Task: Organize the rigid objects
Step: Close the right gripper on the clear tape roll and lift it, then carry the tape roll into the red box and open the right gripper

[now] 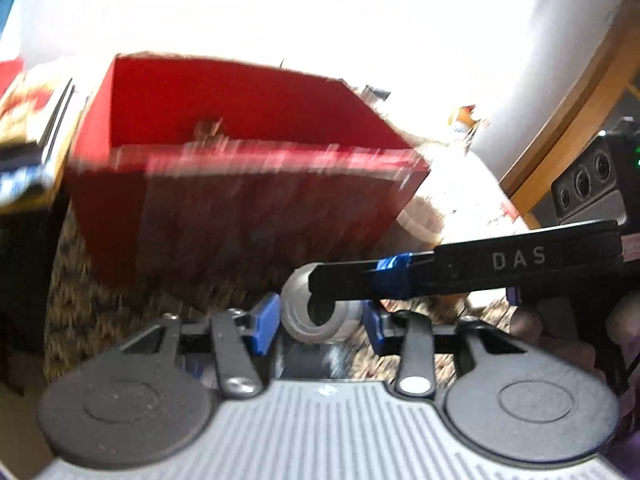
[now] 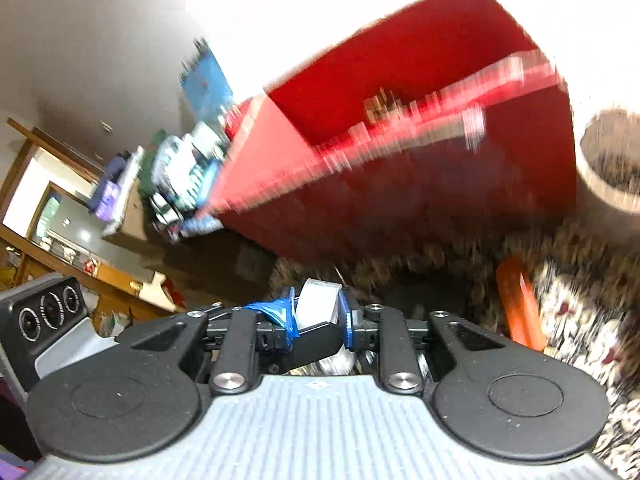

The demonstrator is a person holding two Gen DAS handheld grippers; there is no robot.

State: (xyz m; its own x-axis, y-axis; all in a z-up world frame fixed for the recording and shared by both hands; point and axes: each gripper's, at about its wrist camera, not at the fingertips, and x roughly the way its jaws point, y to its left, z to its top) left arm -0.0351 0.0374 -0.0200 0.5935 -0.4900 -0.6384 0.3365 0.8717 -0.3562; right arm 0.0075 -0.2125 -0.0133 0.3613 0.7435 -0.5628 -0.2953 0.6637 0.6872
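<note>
A silver tape roll (image 1: 298, 312) sits between the blue pads (image 1: 266, 322) of my left gripper (image 1: 319, 320), which is shut on its sides. From the right, a black finger (image 1: 500, 260) of my right gripper, wrapped in blue tape, reaches across the top of the roll. In the right wrist view the right gripper (image 2: 316, 314) is nearly shut, pinching the roll's pale rim (image 2: 318, 300). An open red box (image 1: 240, 160) stands just beyond the roll, also seen large and blurred in the right wrist view (image 2: 400, 140).
Everything rests on a speckled patterned cloth (image 1: 120, 304). A beige cup-like ring (image 2: 608, 156) stands right of the box, and an orange object (image 2: 520, 308) lies near it. Stacked books and packets (image 1: 28, 140) crowd the box's left side. A wooden frame (image 1: 580, 92) is at right.
</note>
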